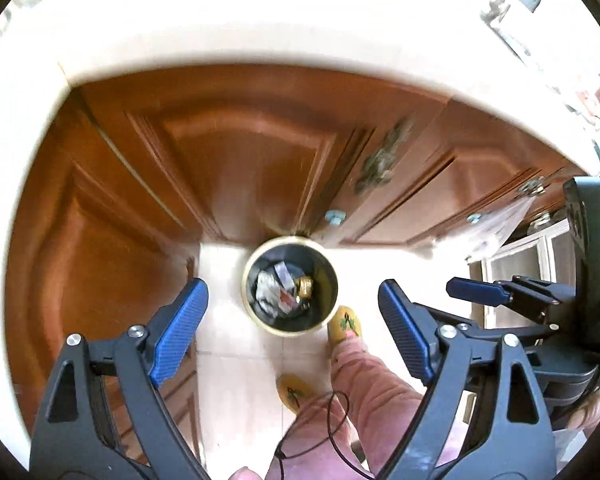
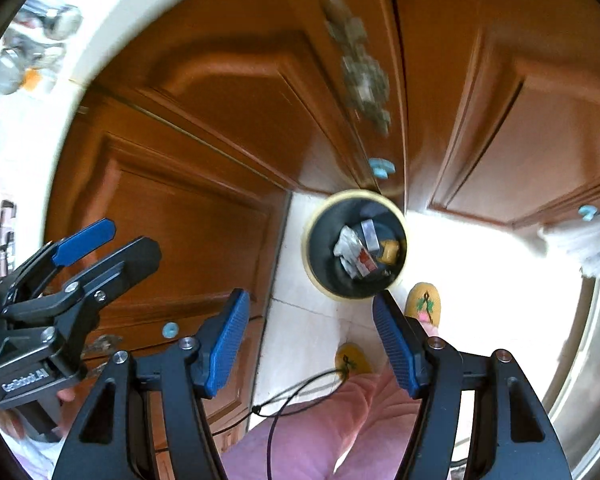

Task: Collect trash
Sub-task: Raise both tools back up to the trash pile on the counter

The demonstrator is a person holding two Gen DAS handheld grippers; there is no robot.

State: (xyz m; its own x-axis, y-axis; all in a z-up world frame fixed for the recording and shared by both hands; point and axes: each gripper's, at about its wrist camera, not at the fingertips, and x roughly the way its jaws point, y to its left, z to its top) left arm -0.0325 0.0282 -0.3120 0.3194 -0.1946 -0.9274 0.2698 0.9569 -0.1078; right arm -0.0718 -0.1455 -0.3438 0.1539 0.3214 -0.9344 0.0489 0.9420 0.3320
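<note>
down on the pale tiled floor (image 1: 236, 360), right against the foot of the brown wooden cupboard doors (image 1: 244, 160), stands a small round bin (image 1: 290, 286) with a cream rim and a dark inside. it holds the collected trash (image 1: 278, 290): crumpled silvery wrappers, a piece with red on it and a small gold-coloured thing, all lying at the bottom.

both cameras look steeply down at it from above. the left gripper (image 1: 292, 332) has its blue-padded jaws standing wide apart with nothing between them; the bin shows in the gap, far below. the right gripper (image 2: 308, 340) also has its jaws apart and empty, its right pad overlapping the bin's rim in the view without touching it. each gripper shows at the edge of the other's view.

beside the bin are the person's two yellow slippers (image 1: 346, 324), one just next to the rim, with a pink trouser leg (image 1: 372, 392) above them. a thin black cable (image 2: 296, 400) loops over the leg. the cupboard doors carry small light-blue knobs (image 2: 381, 168) and an ornate metal fitting (image 2: 360, 64). both views are somewhat blurred.
</note>
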